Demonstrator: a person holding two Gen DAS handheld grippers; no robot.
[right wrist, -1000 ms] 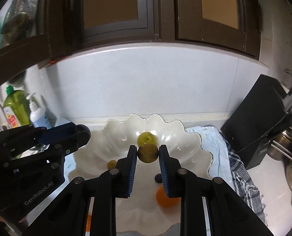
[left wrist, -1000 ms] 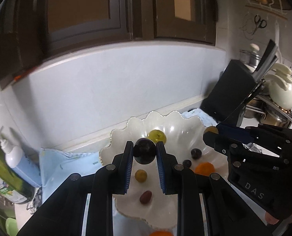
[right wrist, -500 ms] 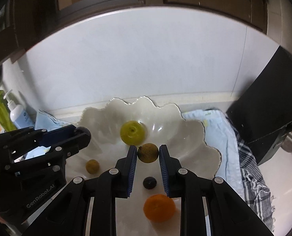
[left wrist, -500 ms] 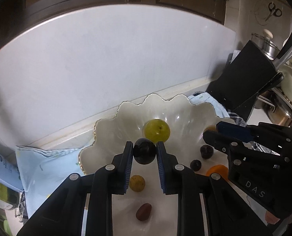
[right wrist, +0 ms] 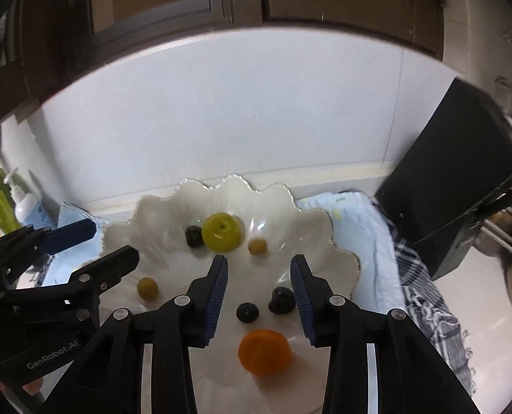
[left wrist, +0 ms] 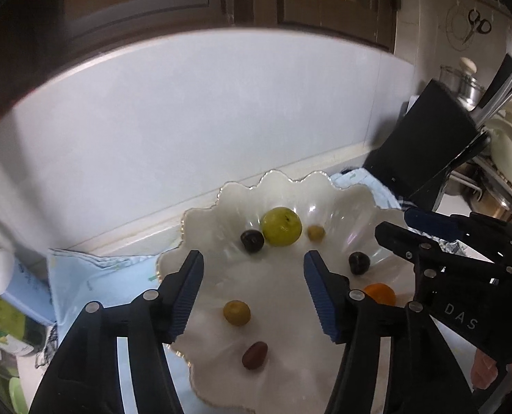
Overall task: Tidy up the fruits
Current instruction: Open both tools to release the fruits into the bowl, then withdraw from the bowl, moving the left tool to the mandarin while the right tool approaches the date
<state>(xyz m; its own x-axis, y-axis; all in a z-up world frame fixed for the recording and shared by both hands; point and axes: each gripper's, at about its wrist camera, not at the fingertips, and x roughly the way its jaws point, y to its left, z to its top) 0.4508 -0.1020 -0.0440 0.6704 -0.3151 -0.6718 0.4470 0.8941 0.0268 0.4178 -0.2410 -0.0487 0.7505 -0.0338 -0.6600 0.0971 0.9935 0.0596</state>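
Note:
A white scalloped bowl point(left wrist: 200, 214) point(right wrist: 338, 258) holds several fruits. A green apple point(left wrist: 281, 226) point(right wrist: 220, 232) lies at its far side, with a dark plum point(left wrist: 252, 240) point(right wrist: 193, 236) to its left and a small brown fruit point(left wrist: 316, 233) point(right wrist: 257, 246) to its right. An orange point(right wrist: 264, 352) point(left wrist: 380, 293), other dark plums point(right wrist: 281, 299) and a yellowish fruit point(left wrist: 236, 313) lie nearer. My left gripper point(left wrist: 253, 265) is open and empty above the bowl. My right gripper point(right wrist: 258, 269) is open and empty above it too.
The bowl rests on a light blue cloth point(left wrist: 83, 276) point(right wrist: 366, 227) against a white backsplash. A black knife block point(left wrist: 428, 145) point(right wrist: 456, 186) stands at the right. Soap bottles point(right wrist: 11, 203) stand at the left. Dark cabinets hang overhead.
Both grippers opened. The dark plum left the left gripper and the brown fruit left the right one; both now lie beside the green apple in the bowl.

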